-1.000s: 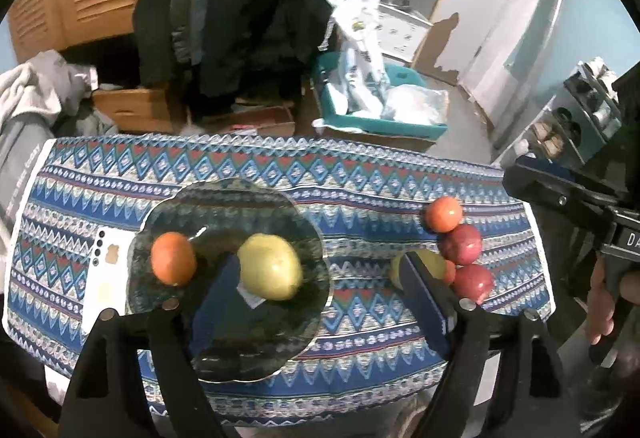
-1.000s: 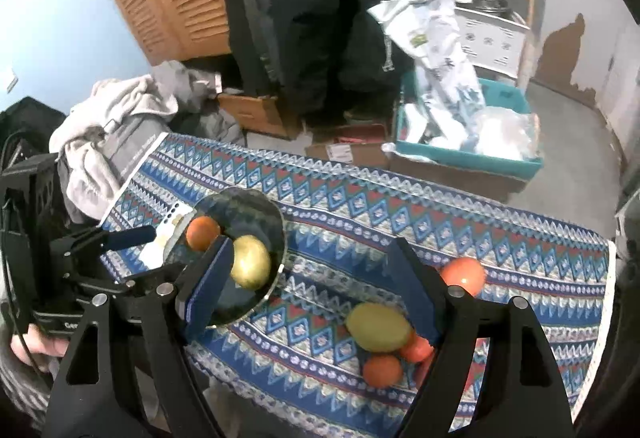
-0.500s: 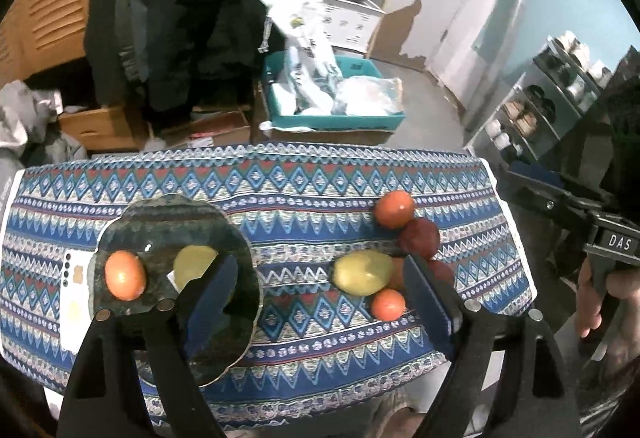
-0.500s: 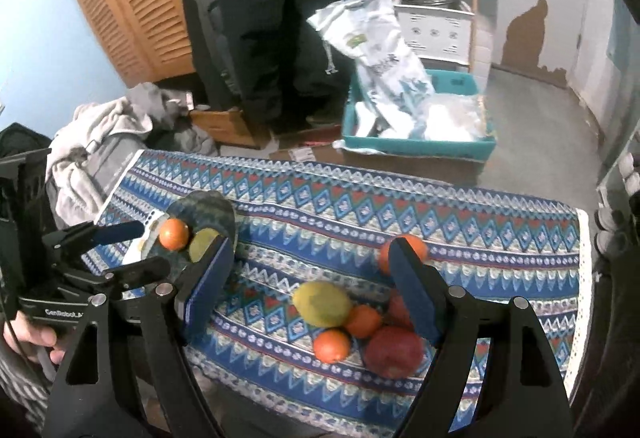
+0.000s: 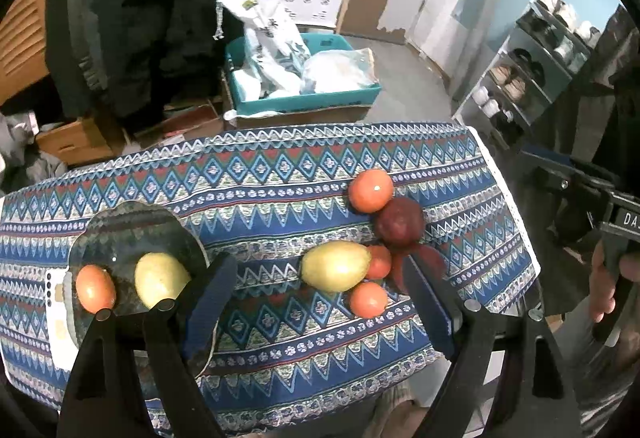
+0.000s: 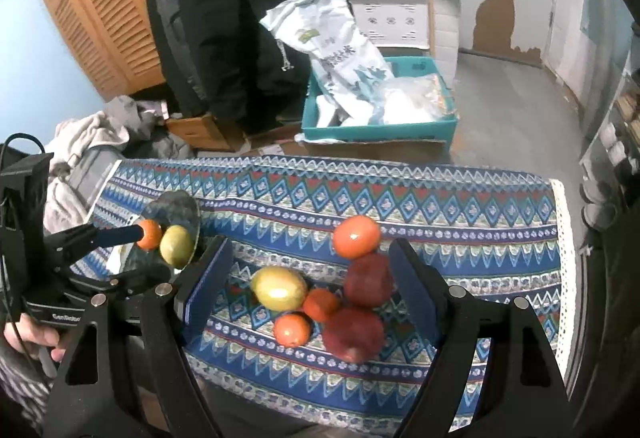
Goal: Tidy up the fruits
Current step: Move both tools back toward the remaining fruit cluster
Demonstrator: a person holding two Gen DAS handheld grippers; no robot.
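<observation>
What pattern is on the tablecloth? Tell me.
The tablecloth has bands of blue, white and red zigzags, diamonds and small flowers; the right wrist view shows it best.

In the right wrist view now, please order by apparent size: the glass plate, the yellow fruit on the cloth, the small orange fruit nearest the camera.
1. yellow fruit
2. small orange fruit
Glass plate: farther, foreshortened, so unranked.

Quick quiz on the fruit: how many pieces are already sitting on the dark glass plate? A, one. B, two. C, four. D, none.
B: the dark glass plate holds two pieces, an orange fruit and a yellow-green fruit, while the other fruits lie in a cluster on the patterned cloth.
</observation>
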